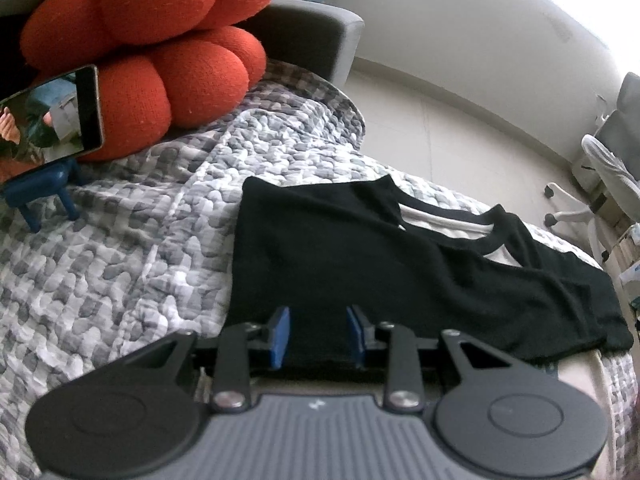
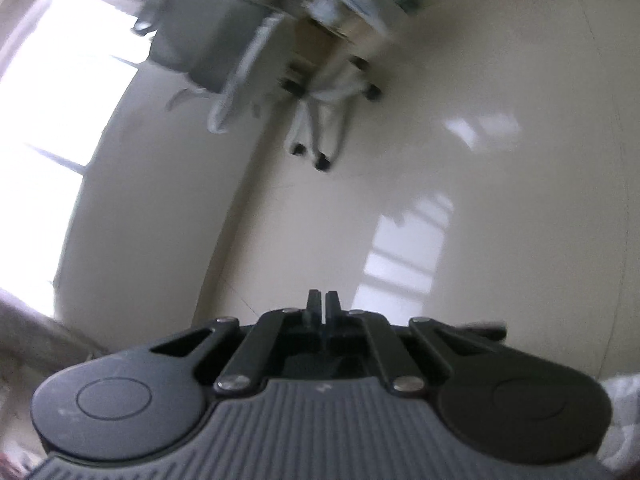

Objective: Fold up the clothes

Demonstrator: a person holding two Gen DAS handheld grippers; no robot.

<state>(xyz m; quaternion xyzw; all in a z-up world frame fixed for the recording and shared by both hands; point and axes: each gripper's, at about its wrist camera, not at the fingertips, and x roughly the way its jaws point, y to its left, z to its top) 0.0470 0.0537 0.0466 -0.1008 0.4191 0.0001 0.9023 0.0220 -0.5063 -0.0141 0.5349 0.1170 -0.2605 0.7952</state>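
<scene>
A black shirt (image 1: 360, 248) with a white inside at its collar (image 1: 440, 224) lies folded on a grey-and-white quilted bed (image 1: 140, 240). My left gripper (image 1: 318, 332) is at the shirt's near edge. Its blue pads (image 1: 282, 330) stand a little apart, and black cloth fills the gap between them down to the finger bases, so they are shut on the shirt. In the blurred right wrist view, my right gripper (image 2: 323, 300) is shut with nothing in it. It points out over a pale floor (image 2: 440, 160), away from the shirt, and neither bed nor shirt shows there.
A red knotted cushion (image 1: 152, 40) sits at the bed's far left against a grey upholstered arm (image 1: 312, 36). A phone (image 1: 52, 116) leans on a blue stand (image 1: 44, 192) in front of it. A white office chair (image 1: 600, 184) (image 2: 224, 52) stands on the floor beyond the bed.
</scene>
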